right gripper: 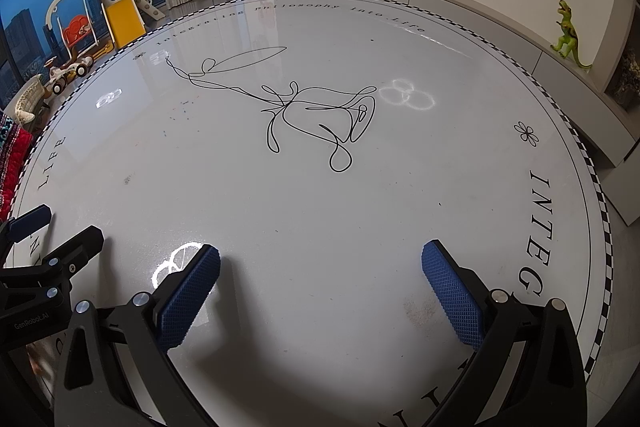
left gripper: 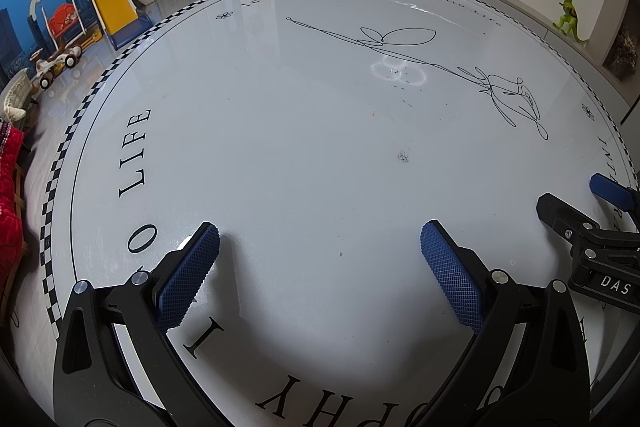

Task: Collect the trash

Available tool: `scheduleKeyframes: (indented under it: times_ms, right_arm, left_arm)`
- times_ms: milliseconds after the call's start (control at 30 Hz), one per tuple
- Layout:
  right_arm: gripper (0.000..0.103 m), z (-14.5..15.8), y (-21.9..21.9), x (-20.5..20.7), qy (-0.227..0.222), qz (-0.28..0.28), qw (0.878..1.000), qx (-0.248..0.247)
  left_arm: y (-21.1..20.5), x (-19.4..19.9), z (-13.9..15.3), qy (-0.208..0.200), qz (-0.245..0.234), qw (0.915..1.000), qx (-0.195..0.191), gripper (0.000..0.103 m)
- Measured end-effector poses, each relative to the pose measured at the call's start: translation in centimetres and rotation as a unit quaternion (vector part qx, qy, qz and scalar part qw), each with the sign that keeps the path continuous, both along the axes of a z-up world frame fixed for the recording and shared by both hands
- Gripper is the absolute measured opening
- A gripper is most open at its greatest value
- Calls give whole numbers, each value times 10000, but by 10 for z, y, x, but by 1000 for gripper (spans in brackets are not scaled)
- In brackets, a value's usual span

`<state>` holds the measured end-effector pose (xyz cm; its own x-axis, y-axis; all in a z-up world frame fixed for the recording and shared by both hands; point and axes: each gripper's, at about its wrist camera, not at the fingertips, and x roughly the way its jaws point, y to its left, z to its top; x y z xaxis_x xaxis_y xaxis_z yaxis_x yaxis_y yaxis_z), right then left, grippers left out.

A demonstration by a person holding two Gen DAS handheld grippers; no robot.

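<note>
Grippers poised over a round white counter point(left gripper: 280, 147) in a living room at dusk: the left hand-held gripper point(left gripper: 320, 239) hangs just above the glossy top with its blue ribbed pads point(left gripper: 188, 275) spread wide and nothing between them. The right hand-held gripper point(right gripper: 320, 259) is beside it, equally spread and empty, its pads point(right gripper: 452, 299) over a faint gritty smear point(right gripper: 416, 311) on the surface.

Each tool shows at the edge of the other's view (the right one at the left camera's right margin point(left gripper: 576, 211), the left one at the right camera's left margin point(right gripper: 52, 239)).

As for trash, only scraps can be made out: a small dark speckled patch point(left gripper: 403, 156) near the middle of the counter, ahead of the left hand-held gripper, and a tiny orange fleck point(left gripper: 373, 114) a little beyond it. Neither touches a pad.

Black lettering and a checkered border point(left gripper: 72, 147) ring the top, and a line drawing of a flower point(right gripper: 320, 115) crosses its centre. Beyond, a green toy dinosaur point(right gripper: 568, 35) stands on a low ledge, and a yellow children's slide point(left gripper: 116, 7) sits by the dark windows.
</note>
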<state>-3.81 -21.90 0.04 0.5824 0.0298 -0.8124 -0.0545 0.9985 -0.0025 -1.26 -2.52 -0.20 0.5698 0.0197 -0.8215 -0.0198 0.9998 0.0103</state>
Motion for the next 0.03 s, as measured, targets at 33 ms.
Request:
scheduleKeyframes:
  times_ms: [33]
  right_arm:
    - [100,0,0,0,0,0,10000,0]
  left_arm:
    - [0,0,0,0,0,10000,0,97]
